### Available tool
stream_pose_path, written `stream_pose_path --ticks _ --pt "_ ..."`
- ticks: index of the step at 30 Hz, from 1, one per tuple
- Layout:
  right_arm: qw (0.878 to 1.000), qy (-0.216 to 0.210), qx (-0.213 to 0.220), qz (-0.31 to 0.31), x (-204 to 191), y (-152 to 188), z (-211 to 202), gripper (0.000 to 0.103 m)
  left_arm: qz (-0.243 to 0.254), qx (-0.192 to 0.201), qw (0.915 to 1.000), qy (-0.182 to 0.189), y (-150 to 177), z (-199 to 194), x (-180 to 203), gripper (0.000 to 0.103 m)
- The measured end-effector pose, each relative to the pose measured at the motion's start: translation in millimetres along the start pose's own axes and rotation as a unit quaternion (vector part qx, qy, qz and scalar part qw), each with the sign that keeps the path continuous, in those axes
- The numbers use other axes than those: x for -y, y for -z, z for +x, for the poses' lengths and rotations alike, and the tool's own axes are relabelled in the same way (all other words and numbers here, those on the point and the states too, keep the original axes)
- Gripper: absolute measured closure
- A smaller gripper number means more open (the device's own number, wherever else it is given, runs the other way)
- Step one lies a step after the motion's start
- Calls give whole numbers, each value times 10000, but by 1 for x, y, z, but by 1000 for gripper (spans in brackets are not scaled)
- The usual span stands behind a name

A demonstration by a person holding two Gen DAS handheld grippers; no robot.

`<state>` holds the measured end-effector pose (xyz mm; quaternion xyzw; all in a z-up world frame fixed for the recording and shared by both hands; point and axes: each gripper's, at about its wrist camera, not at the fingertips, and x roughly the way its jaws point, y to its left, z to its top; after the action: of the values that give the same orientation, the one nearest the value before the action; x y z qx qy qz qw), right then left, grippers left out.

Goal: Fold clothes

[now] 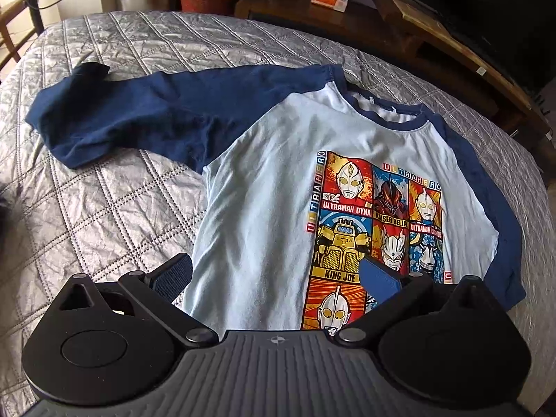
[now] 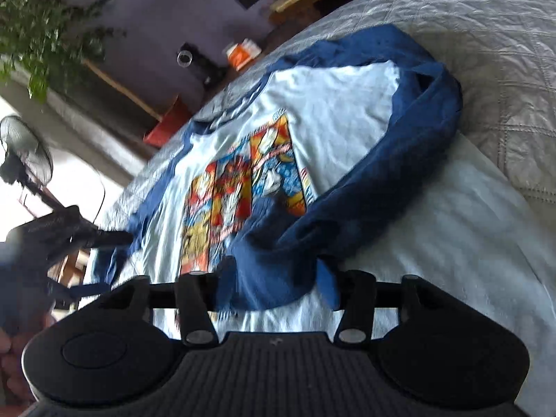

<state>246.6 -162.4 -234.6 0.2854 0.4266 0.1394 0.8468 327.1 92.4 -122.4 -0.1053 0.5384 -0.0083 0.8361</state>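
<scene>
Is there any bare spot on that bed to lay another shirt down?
Yes: the grey quilt is bare beside the shirt, below its spread navy sleeve, and beyond the collar. Around the printed front it is crowded, with both grippers there.

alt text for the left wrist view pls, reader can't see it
A light-blue long-sleeved T-shirt with navy sleeves and a cartoon hero print lies face up on a grey quilted bedspread, one sleeve stretched out to the left. The left gripper, jaws wide open, hangs over the shirt's lower part.
</scene>
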Motion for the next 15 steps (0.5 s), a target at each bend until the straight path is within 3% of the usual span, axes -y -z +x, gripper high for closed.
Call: stream_pose_path --ticks 1,7,10,11,13,14,15 --pt "10000 45 63 -39 0 1 -1 98 3 -1 10000 2 0 0 0 0" --pt "9938 166 650 -885 -15 -7 -39 100 -8 -2 10000 22 0 -1 -1 0" --pt "9776 244 859 -1905 -42 -11 -62 100 -1 -1 10000 24 0 -1 -1 0" --pt "9674 223 956 -2336 -53 -9 -70 100 1 -1 10000 24 0 -1 -1 0" --pt "9333 21 765 -3510 -80 5 -77 100 -1 -2 10000 22 0 -1 -1 0" --pt "9080 -3 346 -4176 -92 15 -71 99 -8 -5 10000 19 0 -1 -1 0" --pt "8753 171 -12 -4833 -101 30 -63 99 -19 -7 10000 17 0 -1 -2 0"
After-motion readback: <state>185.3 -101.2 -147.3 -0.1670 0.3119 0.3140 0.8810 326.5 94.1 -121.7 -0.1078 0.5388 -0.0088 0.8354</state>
